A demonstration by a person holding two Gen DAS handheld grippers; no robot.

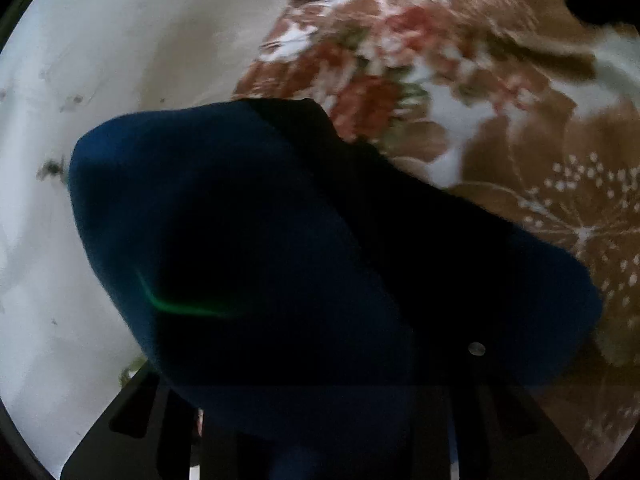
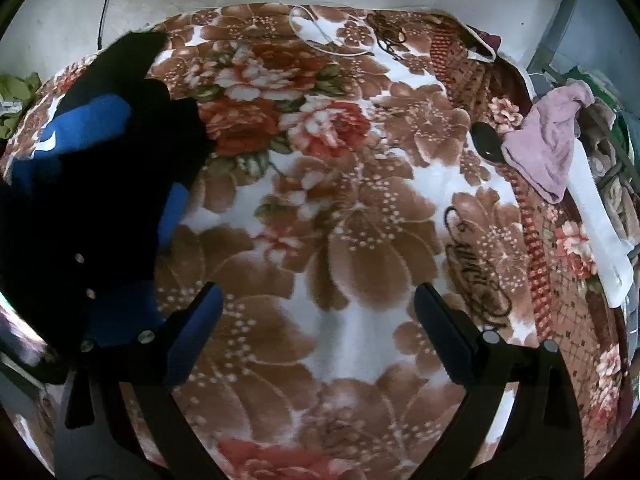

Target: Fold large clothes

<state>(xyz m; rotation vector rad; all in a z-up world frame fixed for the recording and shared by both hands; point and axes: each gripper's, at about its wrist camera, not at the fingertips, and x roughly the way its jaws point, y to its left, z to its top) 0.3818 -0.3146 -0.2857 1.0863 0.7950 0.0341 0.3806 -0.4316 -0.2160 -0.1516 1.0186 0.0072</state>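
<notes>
Right claw (image 2: 318, 334): fingers spread wide apart, nothing between them, hovering over the floral blanket (image 2: 360, 208) that covers the bed. No cloth touches either finger.

Left claw (image 1: 320, 420): its fingertips are buried under a dark blue garment (image 1: 248, 240) that fills most of the left wrist view. Cannot tell from that view whether the fingers are together on the cloth or merely draped by it. The right wrist view shows the same garment as a blue-and-black mass at left, bunched and apparently lifted off the blanket, with small round fasteners visible on a black panel. Judgement: the left claw probably carries it, grip unconfirmed.

Garment location: near the left part of the bed, close to the pale wall (image 1: 120, 40); not spread flat, no fold line visible.

Further out: a pink cloth (image 2: 552, 148) lies at the right edge of the bed, and a small black oval object (image 2: 486, 140) sits just beside it. A thin white cord (image 2: 320, 36) loops at the far end of the blanket.

Risks, as judged:
- One-sided hold lets the garment hang in a clump; laying it down so would trap creases.
- Left camera is blocked by cloth, so placement would be blind.
- The plush blanket may drag the fabric and skew any fold.
- The right claw could pinch the blanket along with the hem.
</notes>
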